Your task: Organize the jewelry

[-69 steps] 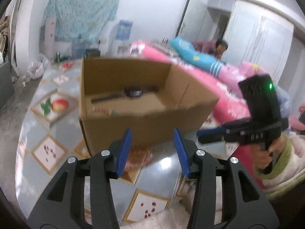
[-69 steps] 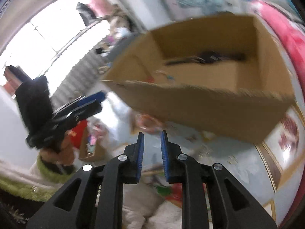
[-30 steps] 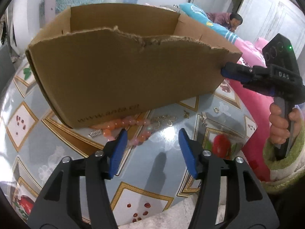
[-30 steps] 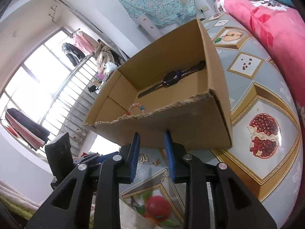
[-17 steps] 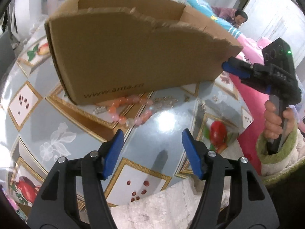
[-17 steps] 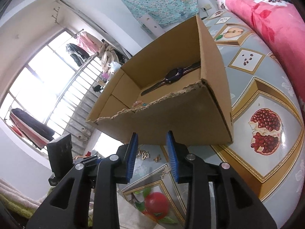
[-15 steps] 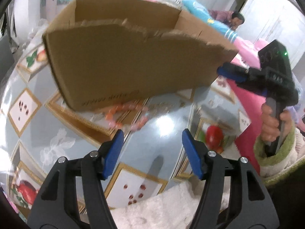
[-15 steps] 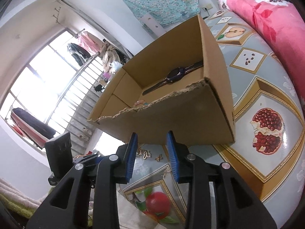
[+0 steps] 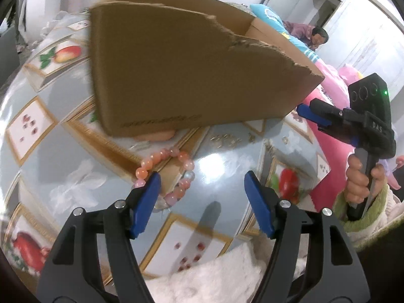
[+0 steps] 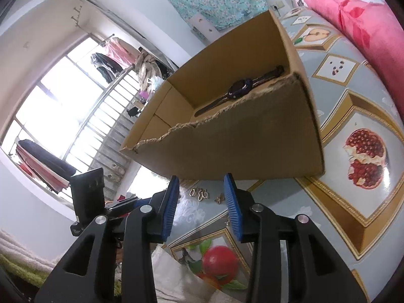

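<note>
A pink and orange bead bracelet [image 9: 166,174] lies on the table in front of a cardboard box [image 9: 192,75]. My left gripper [image 9: 202,197] is open and empty, its left fingertip at the bracelet's near edge. Small gold earrings [image 9: 224,140] lie in front of the box; they also show in the right wrist view [image 10: 199,194]. My right gripper [image 10: 200,202] is open and empty, just short of the earrings. Inside the box [image 10: 252,136] lies a dark wristwatch [image 10: 240,88]. The right gripper shows in the left wrist view [image 9: 310,115] near the box's right corner.
The table has a glossy fruit-patterned cover [image 9: 50,151]. A pink quilt [image 10: 353,20] lies along the far right. A white fluffy cloth [image 9: 214,277] lies at the near table edge. A person [image 9: 313,35] sits in the background.
My left gripper has moved forward and down toward the bracelet, which now lies between its fingers' reach. My right gripper has opened wider and come closer to the earrings.
</note>
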A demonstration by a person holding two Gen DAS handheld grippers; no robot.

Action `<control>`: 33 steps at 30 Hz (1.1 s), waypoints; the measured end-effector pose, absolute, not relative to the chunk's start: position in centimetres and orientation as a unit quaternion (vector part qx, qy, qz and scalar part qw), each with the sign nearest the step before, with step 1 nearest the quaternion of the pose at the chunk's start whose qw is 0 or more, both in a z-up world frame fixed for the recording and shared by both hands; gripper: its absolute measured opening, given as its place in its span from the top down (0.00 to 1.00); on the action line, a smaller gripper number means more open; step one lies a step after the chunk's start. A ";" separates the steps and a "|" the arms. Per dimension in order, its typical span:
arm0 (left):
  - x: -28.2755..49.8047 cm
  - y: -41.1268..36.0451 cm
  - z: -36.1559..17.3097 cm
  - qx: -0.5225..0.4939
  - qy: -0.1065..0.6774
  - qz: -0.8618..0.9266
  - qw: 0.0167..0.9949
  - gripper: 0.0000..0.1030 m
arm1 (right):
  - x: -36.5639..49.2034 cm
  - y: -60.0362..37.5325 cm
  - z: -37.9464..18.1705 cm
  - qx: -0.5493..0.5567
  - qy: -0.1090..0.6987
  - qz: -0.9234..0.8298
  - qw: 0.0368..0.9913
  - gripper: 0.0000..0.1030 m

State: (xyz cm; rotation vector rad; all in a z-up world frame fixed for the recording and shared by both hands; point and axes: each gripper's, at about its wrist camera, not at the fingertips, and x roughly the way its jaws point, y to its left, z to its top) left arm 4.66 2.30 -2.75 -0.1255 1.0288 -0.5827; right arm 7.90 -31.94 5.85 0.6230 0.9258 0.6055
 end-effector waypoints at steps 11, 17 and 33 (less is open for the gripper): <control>4.7 7.0 -2.5 -0.077 0.468 -0.209 0.855 0.36 | 8.6 -28.5 7.0 0.249 0.443 0.304 0.806 0.64; 5.4 6.7 -1.8 -0.105 0.432 -0.237 0.864 0.36 | 8.7 -27.2 6.5 0.242 0.455 0.301 0.802 0.64; 6.2 -0.5 -3.2 0.013 0.418 -0.277 0.865 0.36 | 8.9 -26.9 6.4 0.222 0.473 0.284 0.804 0.64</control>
